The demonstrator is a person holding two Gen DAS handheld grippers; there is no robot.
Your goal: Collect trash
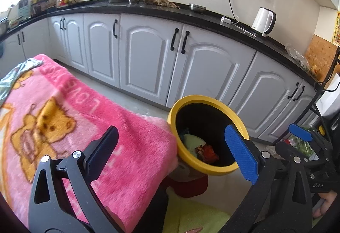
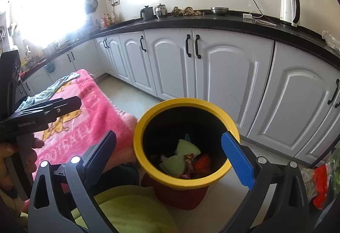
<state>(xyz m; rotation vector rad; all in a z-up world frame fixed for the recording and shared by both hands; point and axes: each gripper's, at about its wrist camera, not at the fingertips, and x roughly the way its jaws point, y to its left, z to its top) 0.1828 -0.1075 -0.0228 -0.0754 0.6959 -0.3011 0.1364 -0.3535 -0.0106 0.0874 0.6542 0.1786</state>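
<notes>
Both the left gripper point(image 1: 176, 152) and right gripper point(image 2: 172, 160) hang spread and empty over the yellow-rimmed trash bin point(image 2: 212, 105) at lower centre, wrappers point(image 2: 189, 164) lying inside it.

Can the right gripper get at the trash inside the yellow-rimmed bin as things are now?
Probably yes. The right gripper is open and empty above the bin, whose mouth is uncovered, and the wrappers lie exposed at the bottom.

"GenRobot.AI" on left gripper point(image 2: 40, 115)
</notes>
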